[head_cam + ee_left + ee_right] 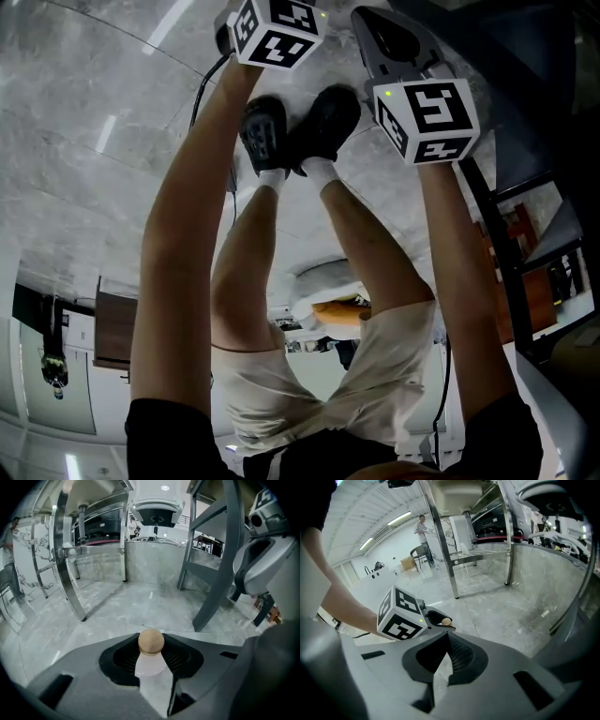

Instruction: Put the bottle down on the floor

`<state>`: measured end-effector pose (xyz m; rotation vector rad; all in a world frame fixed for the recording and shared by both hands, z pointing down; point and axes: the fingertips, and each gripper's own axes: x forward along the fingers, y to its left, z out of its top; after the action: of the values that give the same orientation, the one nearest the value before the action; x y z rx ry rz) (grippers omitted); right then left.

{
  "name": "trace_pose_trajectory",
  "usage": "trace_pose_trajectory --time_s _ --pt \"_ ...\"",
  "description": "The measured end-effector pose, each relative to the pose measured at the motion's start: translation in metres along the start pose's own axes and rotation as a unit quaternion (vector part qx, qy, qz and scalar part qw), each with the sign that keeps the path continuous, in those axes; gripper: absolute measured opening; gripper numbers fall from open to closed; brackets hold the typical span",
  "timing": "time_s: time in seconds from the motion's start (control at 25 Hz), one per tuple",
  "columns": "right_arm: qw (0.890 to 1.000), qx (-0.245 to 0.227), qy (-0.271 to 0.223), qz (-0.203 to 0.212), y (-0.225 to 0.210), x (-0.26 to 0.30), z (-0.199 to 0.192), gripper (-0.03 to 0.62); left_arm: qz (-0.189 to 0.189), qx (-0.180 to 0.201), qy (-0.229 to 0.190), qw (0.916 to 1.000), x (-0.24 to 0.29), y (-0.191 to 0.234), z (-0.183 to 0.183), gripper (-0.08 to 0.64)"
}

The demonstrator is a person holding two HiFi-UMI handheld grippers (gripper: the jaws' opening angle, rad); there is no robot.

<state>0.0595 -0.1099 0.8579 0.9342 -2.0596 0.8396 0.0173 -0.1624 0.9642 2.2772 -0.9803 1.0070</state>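
Left claw: clamped on a clear bottle, its wooden ball stopper just past my jaws, grey floor ahead. Right claw: closed, empty.

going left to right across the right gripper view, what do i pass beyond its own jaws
forearm → left gripper's marker cube → wooden stopper of the bottle → steel leg
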Motion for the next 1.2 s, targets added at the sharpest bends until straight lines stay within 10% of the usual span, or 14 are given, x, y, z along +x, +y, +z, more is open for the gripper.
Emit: trace_pose_trajectory --time_s 1.2 --pt "1.000 0.009 -0.001 0.001 -0.003 -0.011 0.008 0.005 -0.008 0.030 0.031 0.9990 0.004 0.002 -0.010 0.141"
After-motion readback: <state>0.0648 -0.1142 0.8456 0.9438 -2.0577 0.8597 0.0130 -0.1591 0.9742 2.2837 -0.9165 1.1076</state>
